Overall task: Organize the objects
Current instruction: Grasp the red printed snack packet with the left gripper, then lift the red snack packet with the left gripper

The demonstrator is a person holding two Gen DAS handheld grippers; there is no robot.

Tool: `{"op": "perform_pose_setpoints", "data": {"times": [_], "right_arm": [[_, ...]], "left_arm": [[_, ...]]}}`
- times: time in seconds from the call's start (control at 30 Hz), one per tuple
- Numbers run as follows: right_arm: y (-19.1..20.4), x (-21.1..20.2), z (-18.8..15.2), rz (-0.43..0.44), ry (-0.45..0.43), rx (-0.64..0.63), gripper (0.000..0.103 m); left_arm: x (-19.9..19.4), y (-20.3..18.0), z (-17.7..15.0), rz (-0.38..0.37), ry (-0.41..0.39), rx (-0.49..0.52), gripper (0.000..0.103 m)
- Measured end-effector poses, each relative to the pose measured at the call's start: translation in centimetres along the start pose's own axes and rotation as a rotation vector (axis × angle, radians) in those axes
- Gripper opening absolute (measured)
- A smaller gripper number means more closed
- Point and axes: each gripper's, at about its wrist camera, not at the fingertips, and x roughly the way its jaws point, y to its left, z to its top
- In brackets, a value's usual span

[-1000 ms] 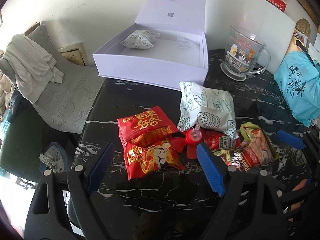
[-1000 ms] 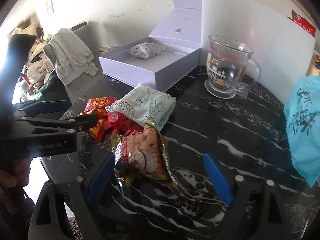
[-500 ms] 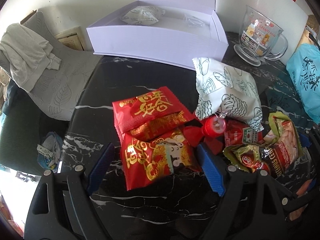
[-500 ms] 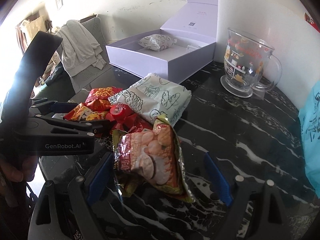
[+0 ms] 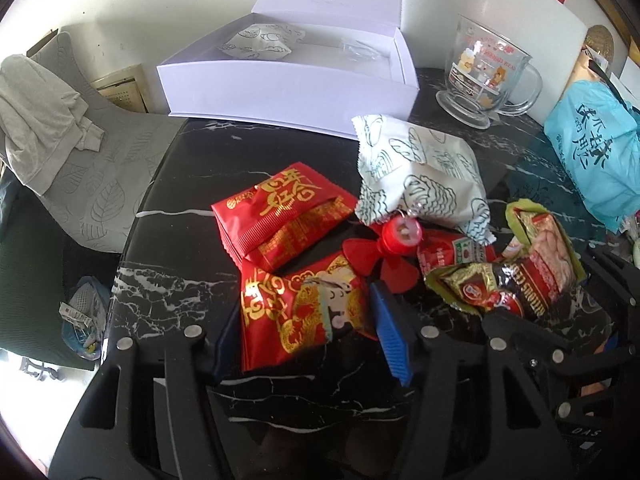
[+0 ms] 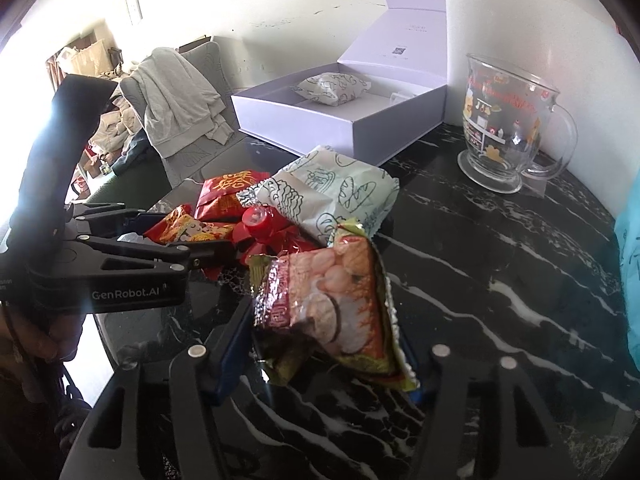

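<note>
Left claw [image 5: 308,332] closing around red packet [image 5: 300,316], blue pads at both its sides, near left edge of black counter [image 5: 180,292]. Right claw [image 6: 320,360] closing around green snack bag [image 6: 332,300] near the middle. White packet [image 5: 420,176] behind them, before open white box [image 5: 288,84] at far edge.

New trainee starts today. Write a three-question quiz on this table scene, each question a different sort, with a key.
1. True or false: the white box stands open with one patterned packet inside.
2. Which packet sits between the left gripper fingers?
A. red and gold packet
B. white patterned packet
C. blue bag
3. Fill in: the right gripper is closing round the ____ snack packet.

Key: 1 true; 2 A; 3 green-edged.
</note>
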Motion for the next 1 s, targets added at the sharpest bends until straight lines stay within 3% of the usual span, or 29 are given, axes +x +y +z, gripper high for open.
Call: {"op": "perform_pose_setpoints", "data": {"times": [0.63, 1.0], "right_arm": [[-1.3, -3.4, -2.9, -0.015, -0.007, 0.005, 0.062], [-1.0, -2.0, -2.9, -0.015, 0.015, -0.019, 0.074]], "left_arm": [[-1.8, -3.2, -3.0, -0.068, 0.025, 0.092, 0.059], [-1.1, -4.3, -3.1, -0.036, 0.010, 0.130, 0.078]]}}
